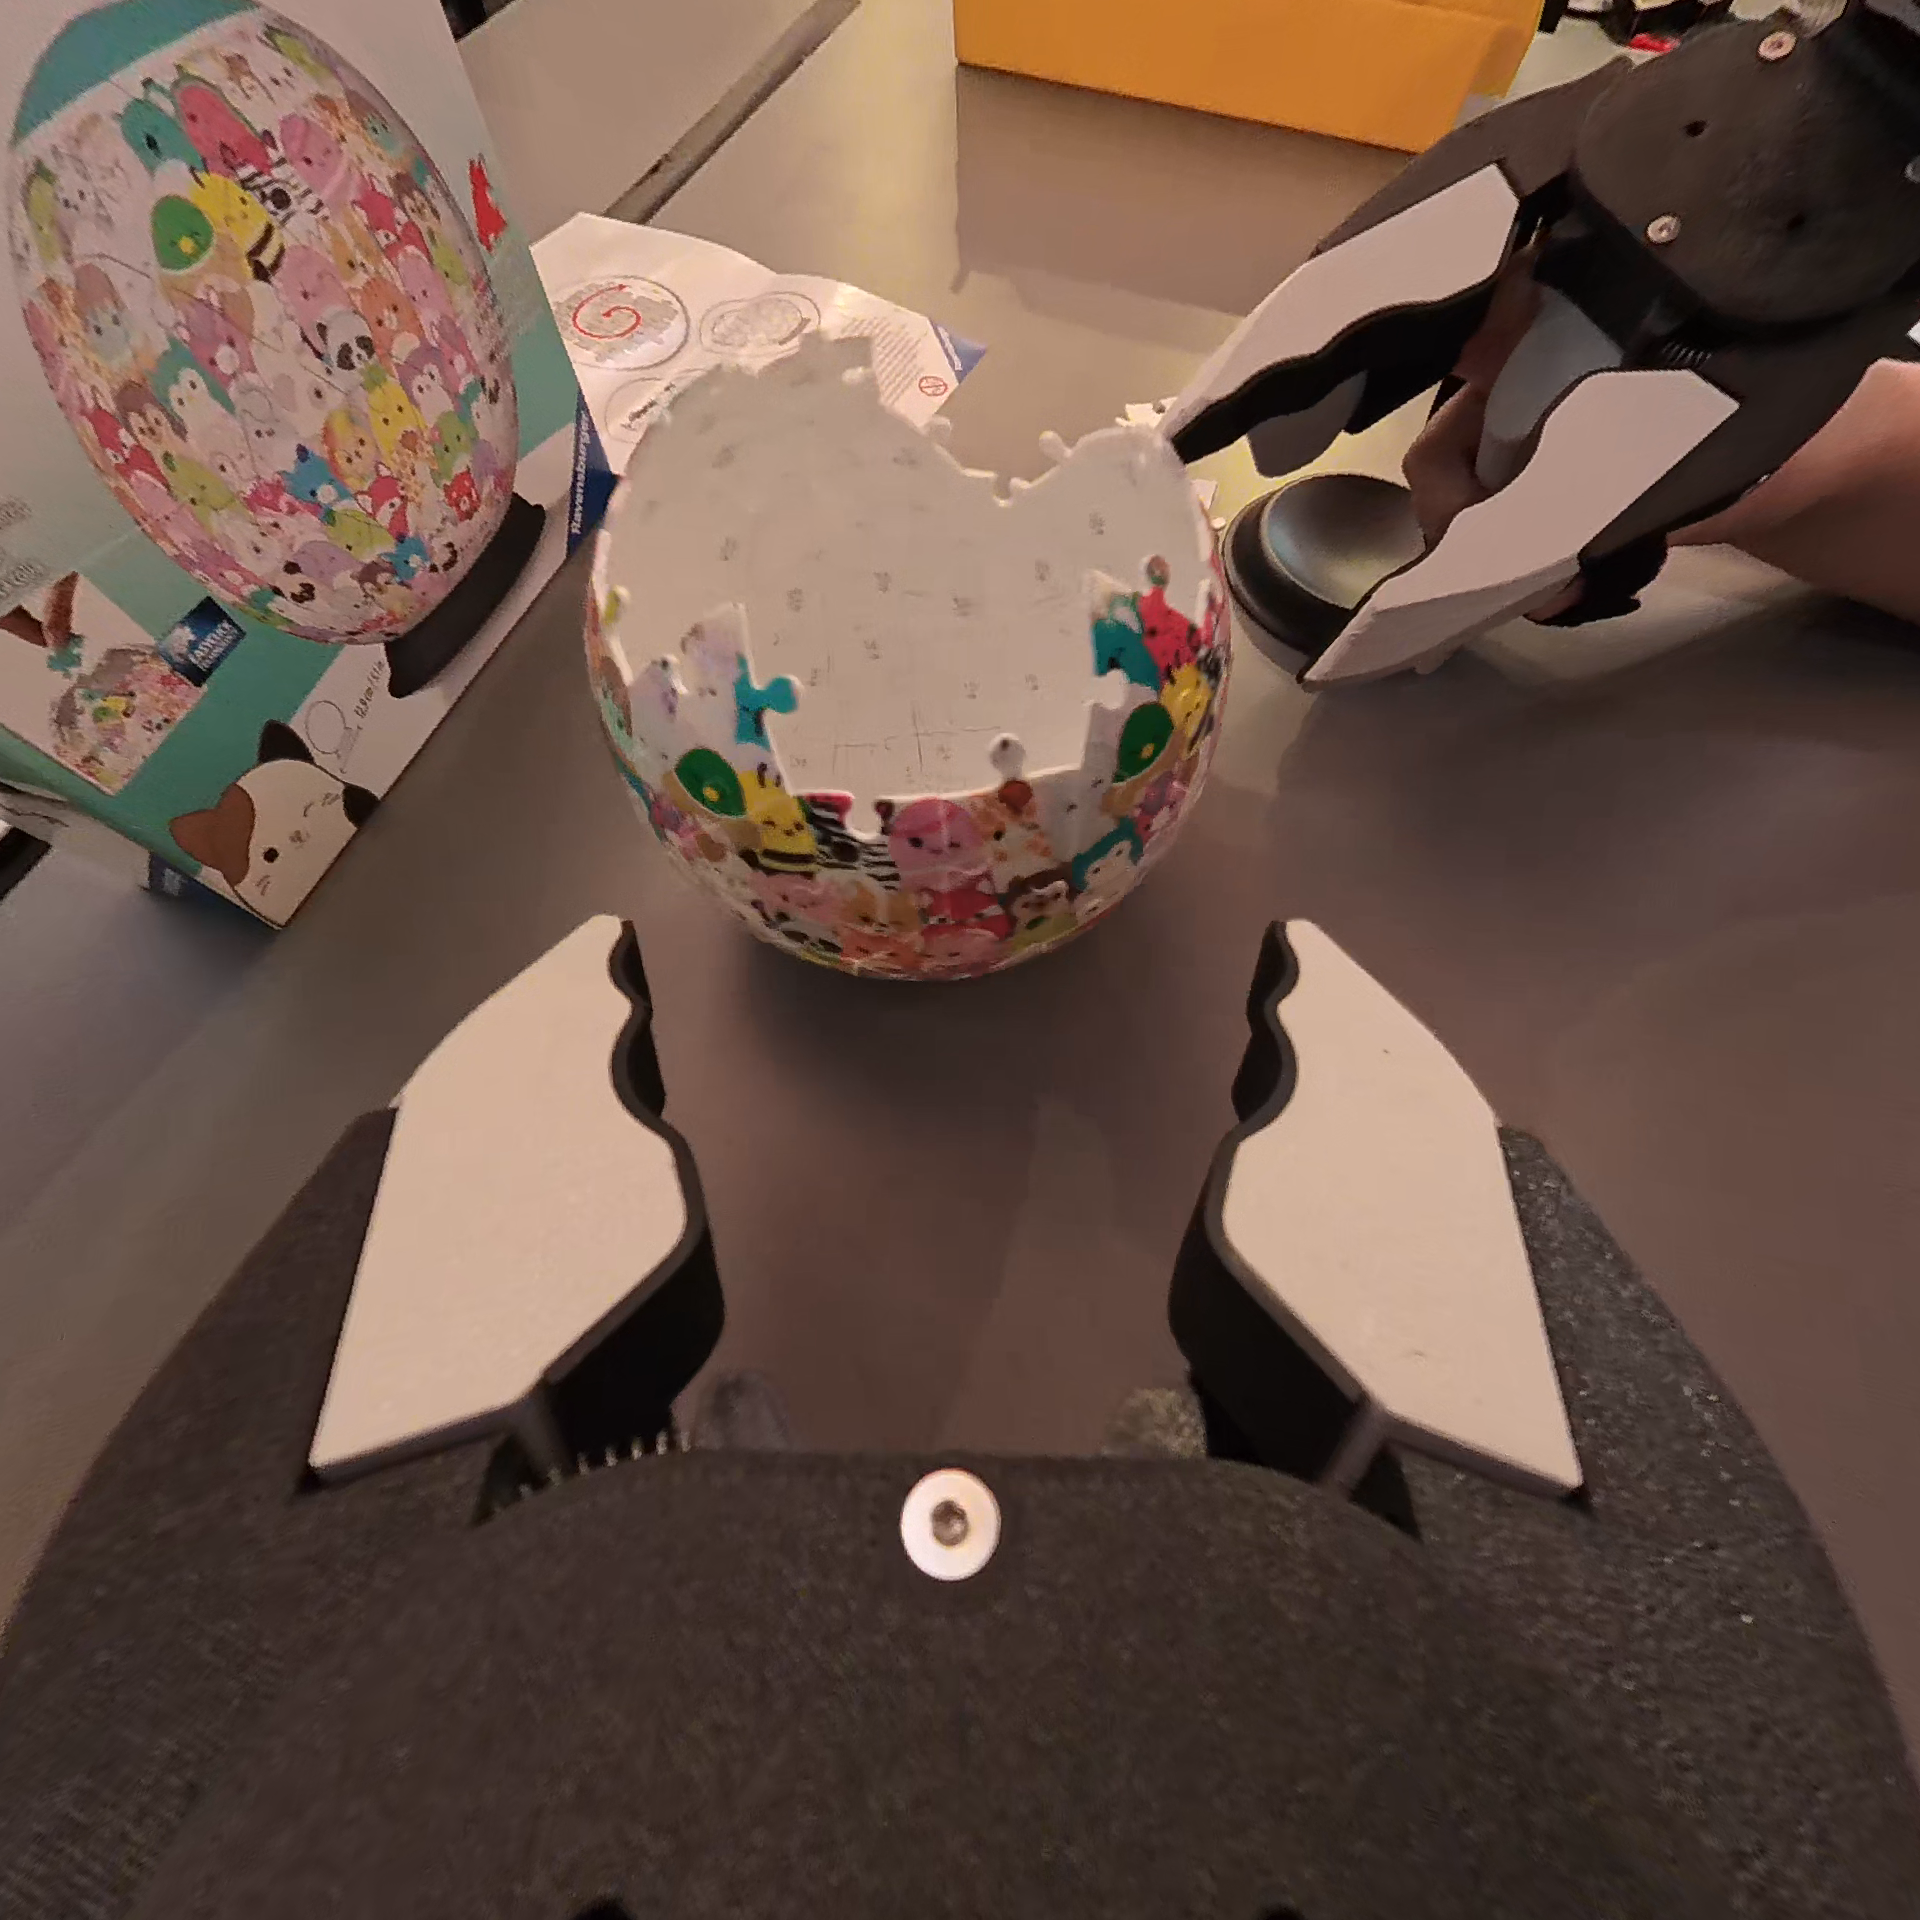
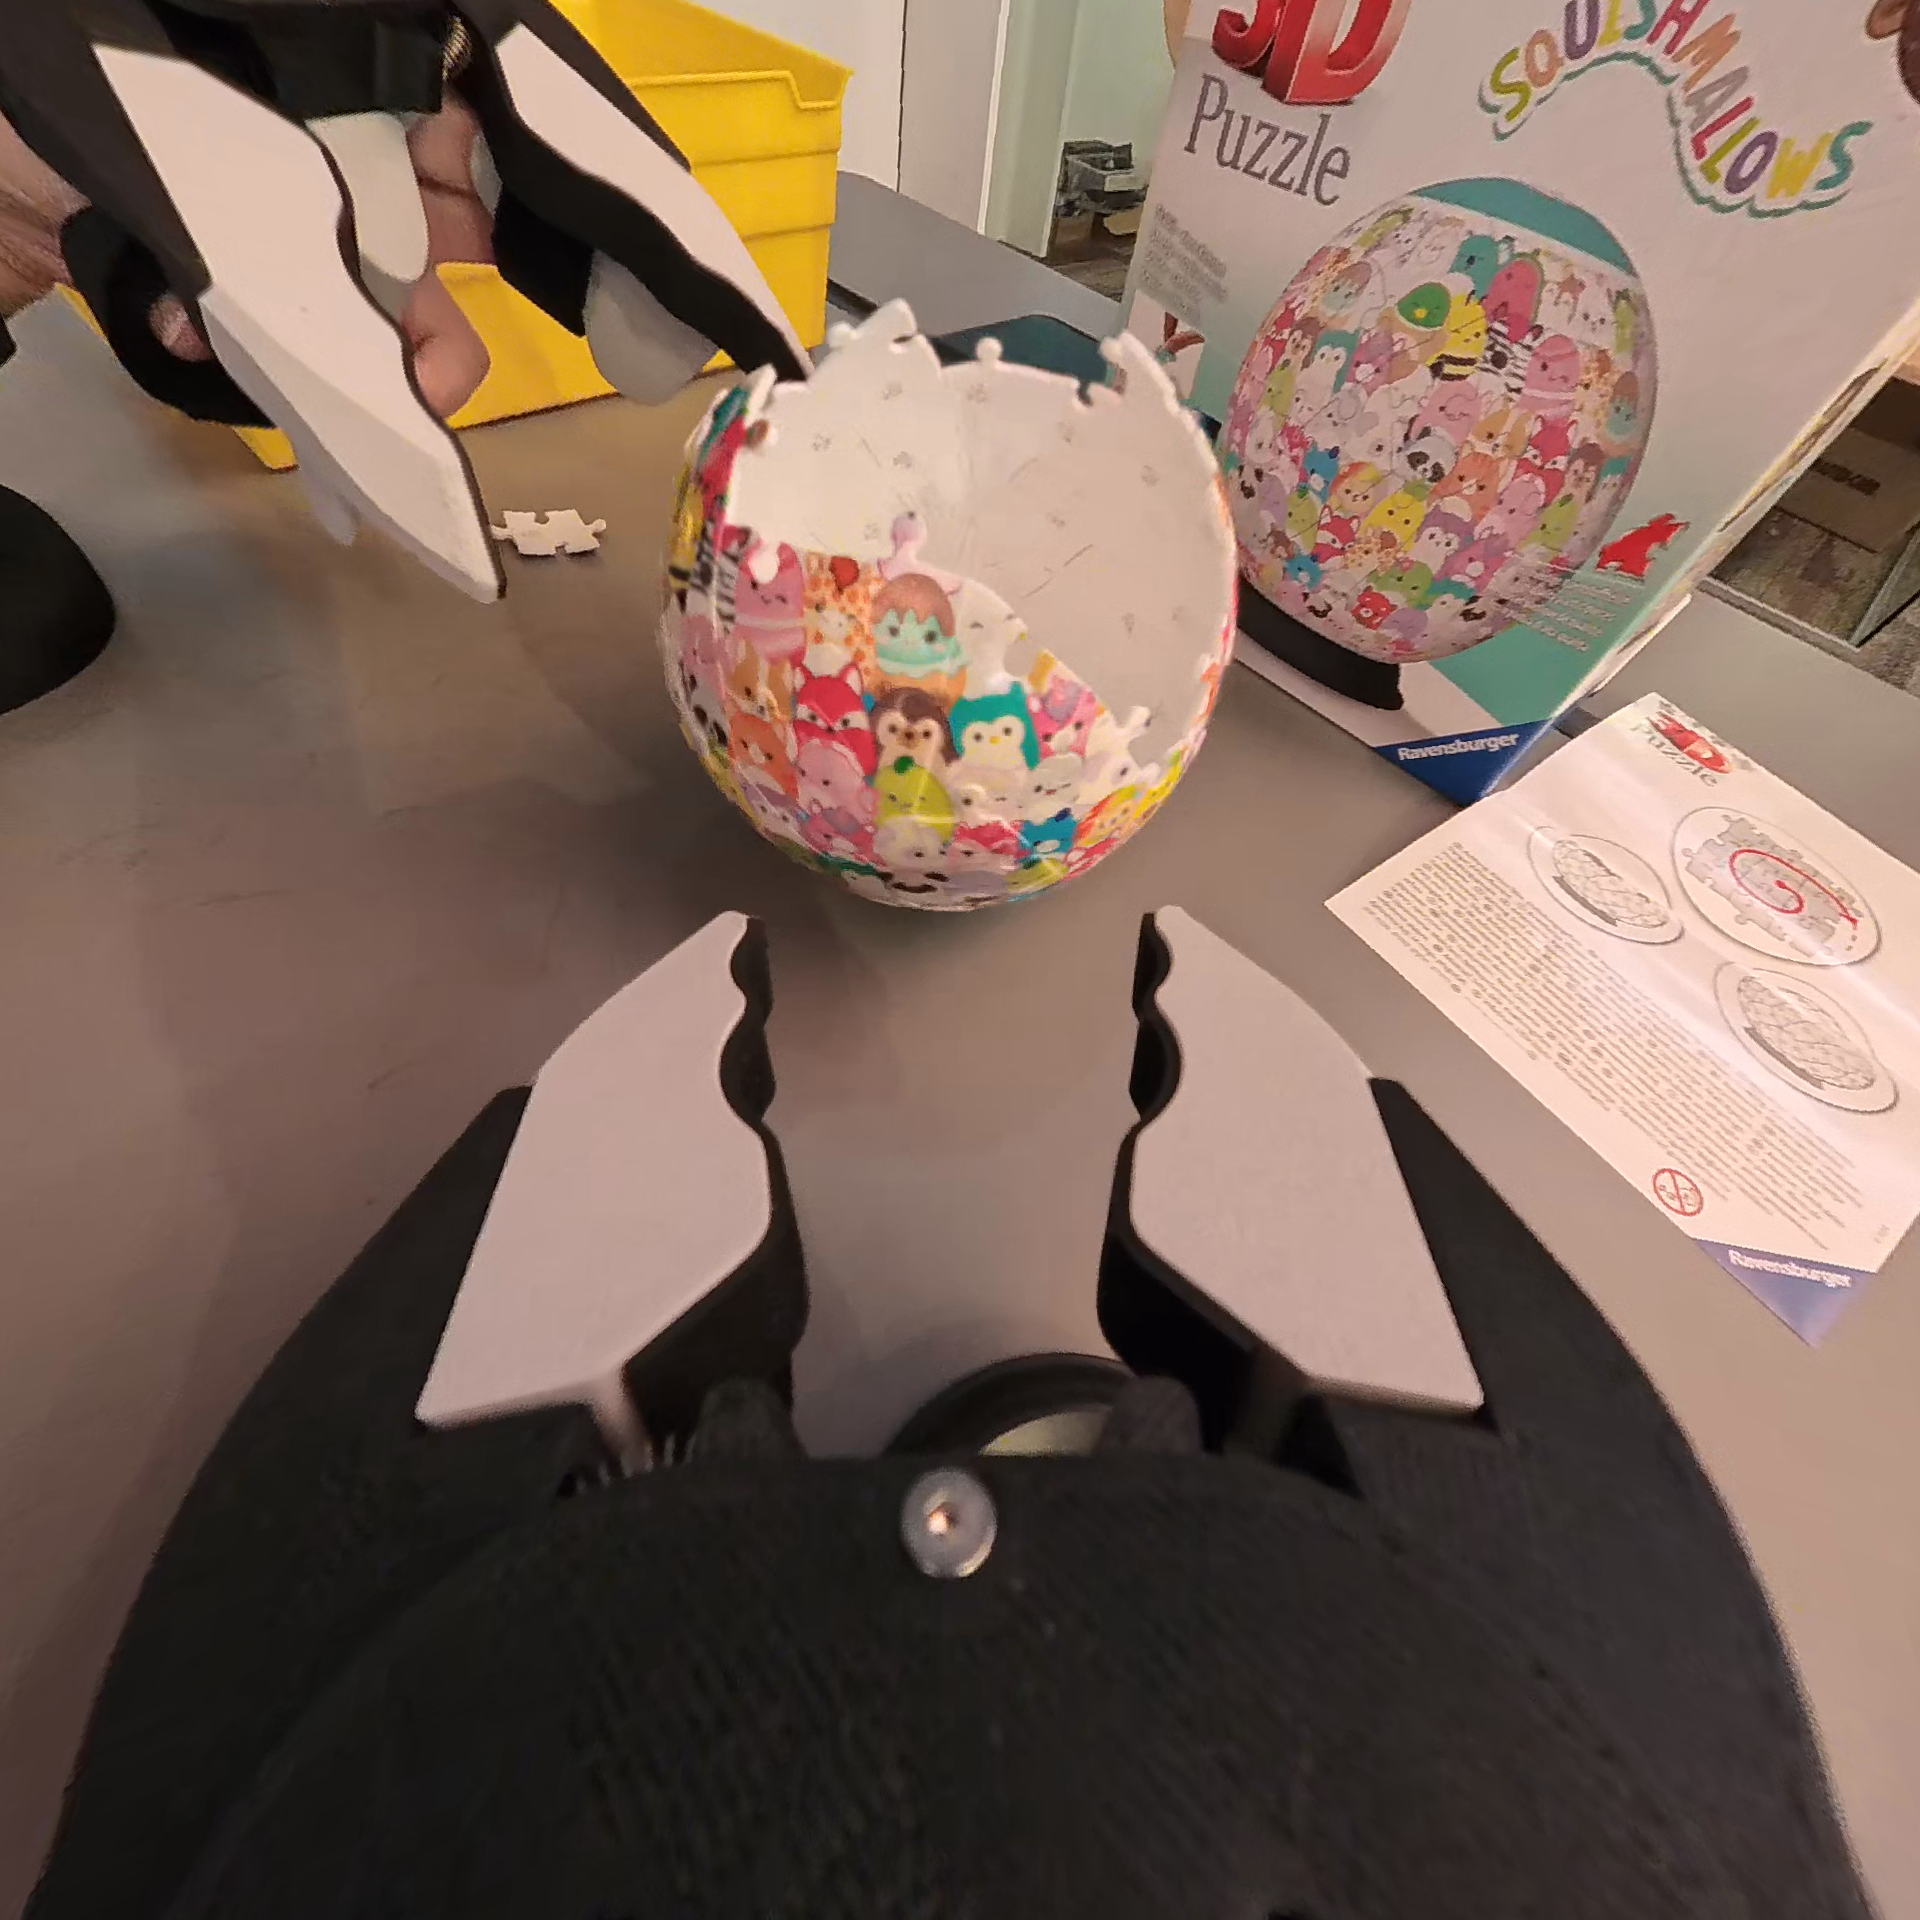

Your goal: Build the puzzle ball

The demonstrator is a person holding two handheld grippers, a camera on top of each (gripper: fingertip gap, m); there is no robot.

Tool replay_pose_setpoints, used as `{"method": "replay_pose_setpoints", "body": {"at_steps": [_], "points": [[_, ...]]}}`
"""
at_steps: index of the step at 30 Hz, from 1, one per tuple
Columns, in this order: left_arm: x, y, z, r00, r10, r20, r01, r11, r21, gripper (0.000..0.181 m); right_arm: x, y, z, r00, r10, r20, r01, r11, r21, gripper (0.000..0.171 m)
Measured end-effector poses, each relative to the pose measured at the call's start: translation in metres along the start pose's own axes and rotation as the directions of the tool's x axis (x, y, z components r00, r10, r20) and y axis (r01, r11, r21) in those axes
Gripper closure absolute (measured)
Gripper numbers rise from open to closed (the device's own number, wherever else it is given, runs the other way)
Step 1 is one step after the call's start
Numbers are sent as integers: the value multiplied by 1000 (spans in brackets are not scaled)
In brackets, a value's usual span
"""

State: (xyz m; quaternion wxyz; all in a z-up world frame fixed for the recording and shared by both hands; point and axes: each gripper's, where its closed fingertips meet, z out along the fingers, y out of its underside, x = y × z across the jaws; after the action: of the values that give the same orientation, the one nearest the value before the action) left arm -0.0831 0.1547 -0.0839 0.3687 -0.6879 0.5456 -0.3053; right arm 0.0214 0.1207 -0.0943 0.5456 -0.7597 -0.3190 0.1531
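Observation:
The partly built puzzle ball [image 1: 904, 727] sits on the grey table as an open shell, colourful outside and white inside, with a jagged rim. It also shows in the right wrist view [image 2: 935, 675]. My left gripper [image 1: 948, 930] is open and empty, just short of the ball's near side. In the right wrist view it [image 2: 644, 478] is at upper left, one fingertip at the rim. My right gripper [image 2: 948, 920] is open and empty in front of the ball. In the left wrist view it [image 1: 1247, 561] is at upper right, one fingertip at the rim.
The puzzle box [image 1: 260, 416] [image 2: 1507, 416] stands beside the ball. An instruction sheet [image 1: 665, 322] [image 2: 1662, 987] lies flat. A black round stand [image 1: 1309, 551] sits by the right gripper. Loose white pieces [image 2: 551, 530] lie on the table. A yellow bin [image 2: 727, 208] is behind.

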Motion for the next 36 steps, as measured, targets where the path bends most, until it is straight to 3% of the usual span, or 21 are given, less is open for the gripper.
{"method": "replay_pose_setpoints", "body": {"at_steps": [36], "points": [[-3,8,6,1000,-6,10,6,1000,-13,67,-1,-1,5,999,-13,42,14,1000,-17,101]]}}
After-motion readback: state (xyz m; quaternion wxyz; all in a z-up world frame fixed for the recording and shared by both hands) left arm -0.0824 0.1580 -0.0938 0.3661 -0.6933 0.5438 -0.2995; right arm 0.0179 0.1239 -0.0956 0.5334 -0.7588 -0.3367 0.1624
